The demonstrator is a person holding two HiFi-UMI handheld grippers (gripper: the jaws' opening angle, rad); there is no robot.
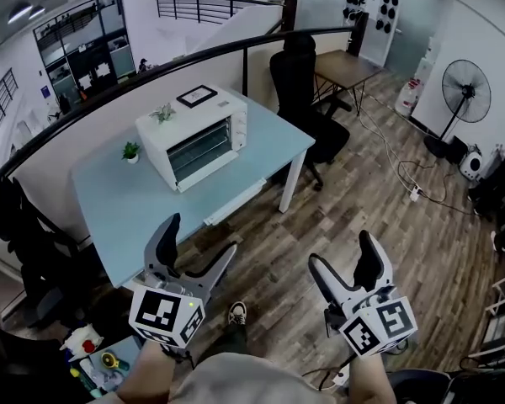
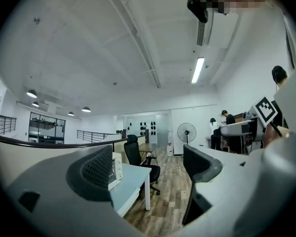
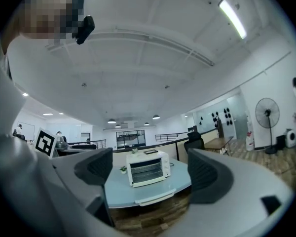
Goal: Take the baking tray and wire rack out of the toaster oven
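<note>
white metal toaster oven (image 1: 195,137) sat on the pale blue table (image 1: 122,204), door shut, glass front facing the person. baking tray and wire rack were not visible as separate things; faint horizontal lines showed behind the oven glass, could not tell if rack or heating bars, so both judged to be inside the oven. left gripper (image 1: 199,238) and right gripper (image 1: 343,252) were both well short of the oven, out over the wood floor, jaws spread wide with nothing between them. handling guess: tray is likely thin sheet metal, stiff, light, slick at the rim, best pinched at the front lip; rack likely light stiff wire, best taken on the front crossbar, may snag on the oven's side rails if pulled crooked. door would need to come down first, handle too small to make out. small potted plant (image 1: 131,151) stood just left of the oven, a second small plant (image 1: 162,113) and a dark flat frame (image 1: 197,96) lay on top of the oven, could slide if the oven got bumped. no brand or label readable on the oven; only black-and-white square markers on the gripper cubes, no text.
</note>
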